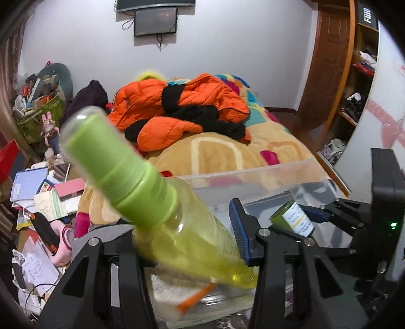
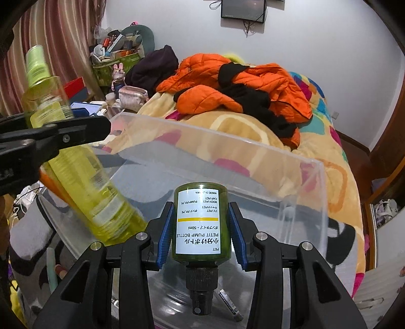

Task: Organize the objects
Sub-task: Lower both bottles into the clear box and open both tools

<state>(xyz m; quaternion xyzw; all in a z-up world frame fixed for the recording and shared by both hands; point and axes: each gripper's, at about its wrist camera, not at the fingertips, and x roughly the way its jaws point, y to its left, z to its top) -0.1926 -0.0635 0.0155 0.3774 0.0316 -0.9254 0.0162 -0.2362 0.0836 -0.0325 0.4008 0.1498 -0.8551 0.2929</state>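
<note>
An orange jacket [image 2: 243,83] lies crumpled on a colourful blanket [image 2: 326,162], with striped curtains [image 2: 58,43] and a wall-mounted screen [image 1: 155,21] behind.

Yellow spray bottle [image 1: 177,227] motion-blurred, label unreadable; left tongs' [image 1: 187,243] near pad hidden behind it

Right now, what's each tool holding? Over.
Left tool shut on yellow spray bottle, tilted. Right tool gripping small green pump bottle. Both over clear bin.

Right gripper [image 2: 201,235] fingers clamp green pump bottle [image 2: 201,225], seemingly over clear bin [image 2: 253,149].
</note>
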